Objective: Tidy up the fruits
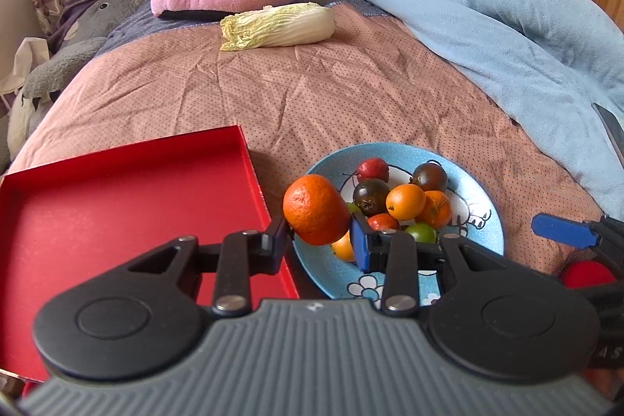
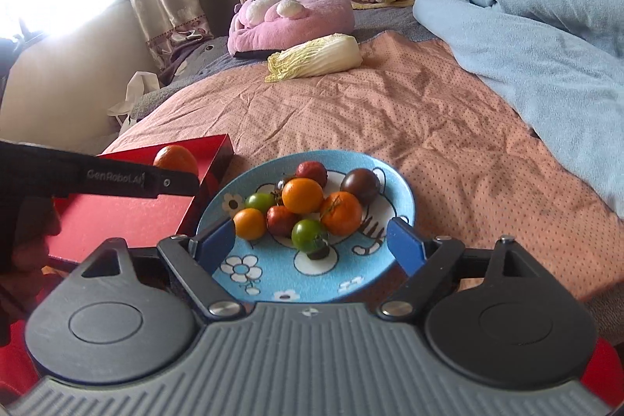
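left claw (image 1: 319,234) grips a mandarin (image 1: 315,209) lifted between blue plate (image 1: 483,182) and red tray (image 1: 117,205), mid-transfer; next it needs carrying over the tray and releasing, while the right claw (image 2: 310,244) hangs open, empty, above the plate's remaining fruit (image 2: 302,195).

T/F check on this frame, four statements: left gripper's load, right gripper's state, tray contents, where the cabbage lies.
1. The left gripper is shut on a mandarin. True.
2. The right gripper grips a green tomato. False: its jaws stand open above the plate, nothing between them.
3. The red tray holds no fruit. True.
4. The cabbage lies on the plate. False: it lies on the bedspread beyond it.
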A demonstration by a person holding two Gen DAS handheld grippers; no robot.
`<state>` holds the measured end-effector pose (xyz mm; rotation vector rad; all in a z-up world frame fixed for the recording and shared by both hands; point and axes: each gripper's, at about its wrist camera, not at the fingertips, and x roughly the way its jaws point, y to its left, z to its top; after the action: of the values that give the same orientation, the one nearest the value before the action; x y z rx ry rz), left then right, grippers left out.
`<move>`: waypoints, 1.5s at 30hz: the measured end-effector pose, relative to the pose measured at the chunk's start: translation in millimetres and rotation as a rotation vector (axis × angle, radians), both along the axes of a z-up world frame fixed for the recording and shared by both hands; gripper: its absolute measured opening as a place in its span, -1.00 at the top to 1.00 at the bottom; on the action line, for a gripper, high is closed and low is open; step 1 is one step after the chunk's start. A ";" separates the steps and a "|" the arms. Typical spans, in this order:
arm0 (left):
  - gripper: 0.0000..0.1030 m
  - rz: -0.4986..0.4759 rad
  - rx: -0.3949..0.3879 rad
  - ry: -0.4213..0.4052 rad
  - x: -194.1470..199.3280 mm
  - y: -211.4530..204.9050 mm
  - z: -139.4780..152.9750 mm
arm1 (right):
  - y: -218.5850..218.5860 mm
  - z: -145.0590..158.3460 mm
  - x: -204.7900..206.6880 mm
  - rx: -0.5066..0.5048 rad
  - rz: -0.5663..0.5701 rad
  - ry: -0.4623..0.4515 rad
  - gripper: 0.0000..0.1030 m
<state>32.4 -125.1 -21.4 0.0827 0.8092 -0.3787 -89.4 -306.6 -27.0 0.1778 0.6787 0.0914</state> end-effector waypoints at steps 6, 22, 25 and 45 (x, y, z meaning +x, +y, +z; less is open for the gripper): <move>0.27 -0.073 0.014 0.032 -4.2 -30.2 -13.1 | -2.4 -7.9 -22.2 0.016 0.007 0.055 -0.78; 0.13 -0.188 0.056 0.069 -18.7 -60.3 -21.3 | -15.9 1.7 -39.3 -0.013 -0.046 0.085 -0.90; -0.01 -0.186 0.060 0.061 -22.8 -59.9 -17.8 | -15.6 5.8 -43.6 -0.021 -0.050 0.092 -0.91; -0.48 -0.102 0.099 0.002 -60.4 -26.9 10.5 | -12.7 33.5 -58.7 -0.096 -0.070 0.103 -0.96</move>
<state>-28.0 -152.0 -10.9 0.2167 0.8275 -0.4354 -148.1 -319.3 6.5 0.1141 0.7775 -0.0182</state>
